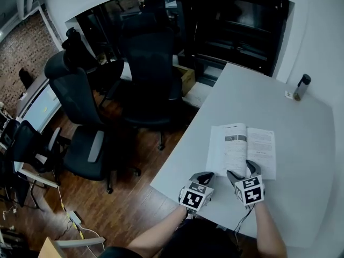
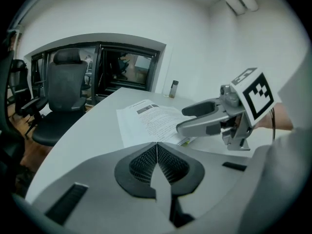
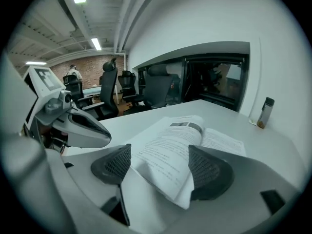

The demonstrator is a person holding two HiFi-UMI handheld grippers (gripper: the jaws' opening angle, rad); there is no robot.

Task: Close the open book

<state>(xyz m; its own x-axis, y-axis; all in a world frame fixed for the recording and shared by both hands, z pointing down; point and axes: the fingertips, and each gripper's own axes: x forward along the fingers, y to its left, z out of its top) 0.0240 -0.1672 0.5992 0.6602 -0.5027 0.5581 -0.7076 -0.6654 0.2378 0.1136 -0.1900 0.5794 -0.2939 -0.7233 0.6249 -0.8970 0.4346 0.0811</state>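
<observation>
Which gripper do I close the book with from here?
Right. The right gripper has its jaws apart, with the near pages of the open book curled up between them. The left gripper is shut and empty, and sits off the book's near left corner.

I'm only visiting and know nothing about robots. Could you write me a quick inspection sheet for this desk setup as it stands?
Surface: pale grey table with a rounded edge.
Job's things: book, lying open with its pages up, in front of the person.
Clutter: dark bottle upright at the far corner, with a small white tag beside it.
Grippers: left tongs shut, nothing in them; right tongs open, with the book's near corner between them.
Cables: thin lead hanging under the right tongs; loose cords on the floor.
Surroundings: black office chairs, wooden floor, dark glass wall.
</observation>
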